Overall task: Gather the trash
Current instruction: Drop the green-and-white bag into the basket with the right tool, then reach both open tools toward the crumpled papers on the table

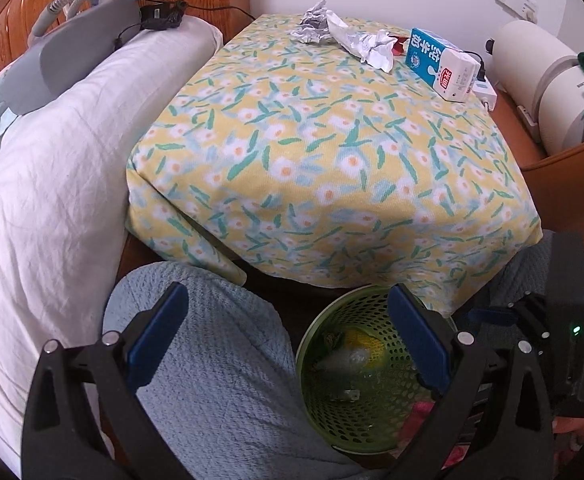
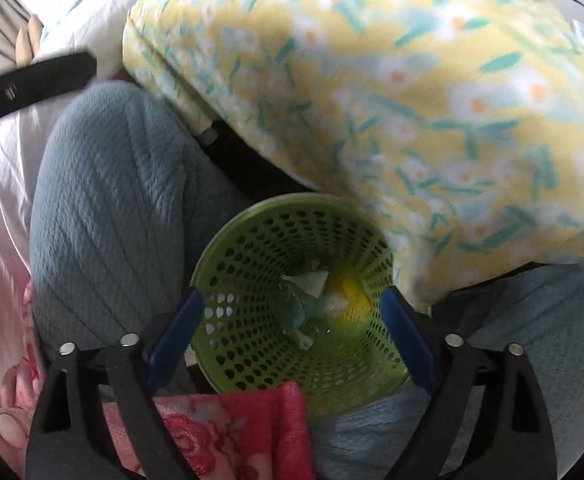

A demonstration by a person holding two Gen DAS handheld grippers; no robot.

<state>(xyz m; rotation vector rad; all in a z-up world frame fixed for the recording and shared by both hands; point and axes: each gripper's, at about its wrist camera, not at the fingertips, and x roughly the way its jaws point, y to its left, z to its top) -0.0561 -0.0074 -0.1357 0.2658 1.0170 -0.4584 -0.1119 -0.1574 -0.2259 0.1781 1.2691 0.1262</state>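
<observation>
Perforated green plastic basket, crinkled shiny foil wrapper, matt floral cloth.

The milk carton bears large white Chinese characters, "全脂牛奶".

Our left gripper has its jaws spread wide, with nothing between the blue pads; one finger reaches toward 11 o'clock, the other toward 1 o'clock. Our right gripper is spread just as wide, also with nothing between its fingers, and points steeply downward. Its body shows at 4 o'clock in the left wrist view, close beside the left gripper. A black part of the left gripper crosses at 10 o'clock in the right wrist view. Our knees sit below both.
</observation>
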